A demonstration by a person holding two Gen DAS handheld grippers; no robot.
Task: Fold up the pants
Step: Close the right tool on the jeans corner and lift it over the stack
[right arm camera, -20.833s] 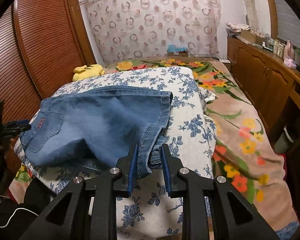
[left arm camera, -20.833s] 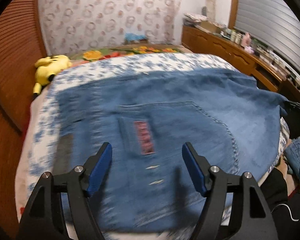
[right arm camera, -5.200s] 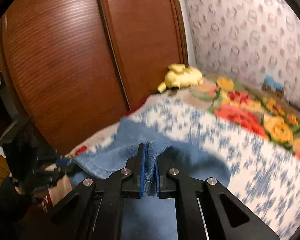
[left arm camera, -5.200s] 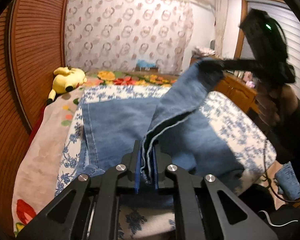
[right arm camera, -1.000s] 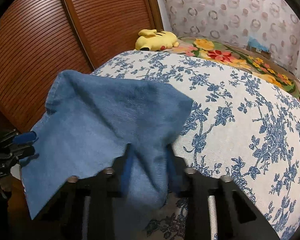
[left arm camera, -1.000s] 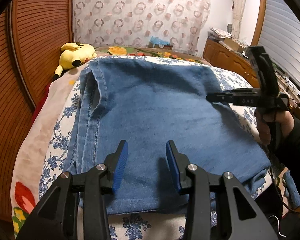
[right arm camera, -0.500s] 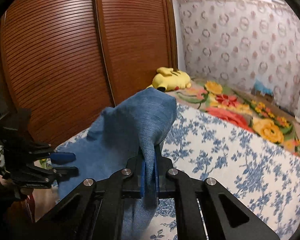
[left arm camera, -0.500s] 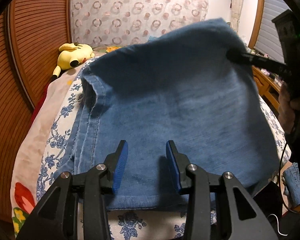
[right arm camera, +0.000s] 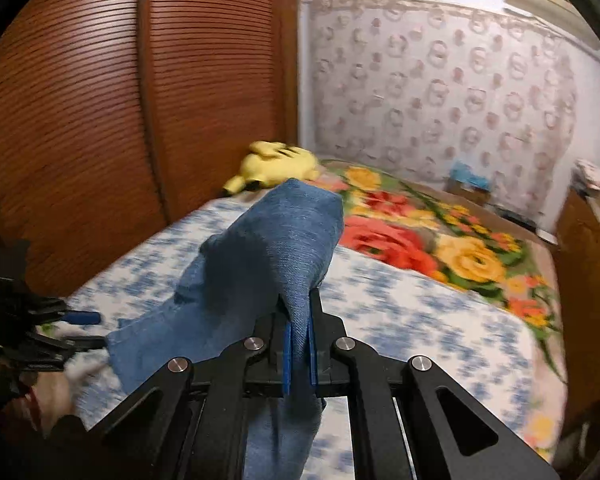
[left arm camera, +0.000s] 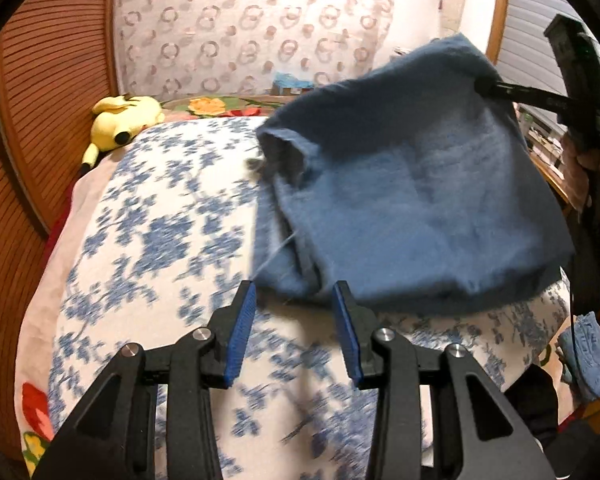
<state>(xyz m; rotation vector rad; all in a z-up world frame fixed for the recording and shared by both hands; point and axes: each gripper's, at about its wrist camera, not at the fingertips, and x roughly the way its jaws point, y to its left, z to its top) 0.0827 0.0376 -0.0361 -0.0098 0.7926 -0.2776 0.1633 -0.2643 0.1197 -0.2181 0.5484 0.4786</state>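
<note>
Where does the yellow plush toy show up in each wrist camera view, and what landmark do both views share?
Left wrist view: the yellow plush toy lies at upper left, at the far end of the bed beside the wooden wardrobe.
Right wrist view: it sits near the centre, just above the lifted jeans.
Shared landmark: the ring-patterned curtain behind the bed, at right in the right wrist view.

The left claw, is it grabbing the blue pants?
No, the left claw stands open with nothing between its pads; the blue pants hang from the right claw.
</note>
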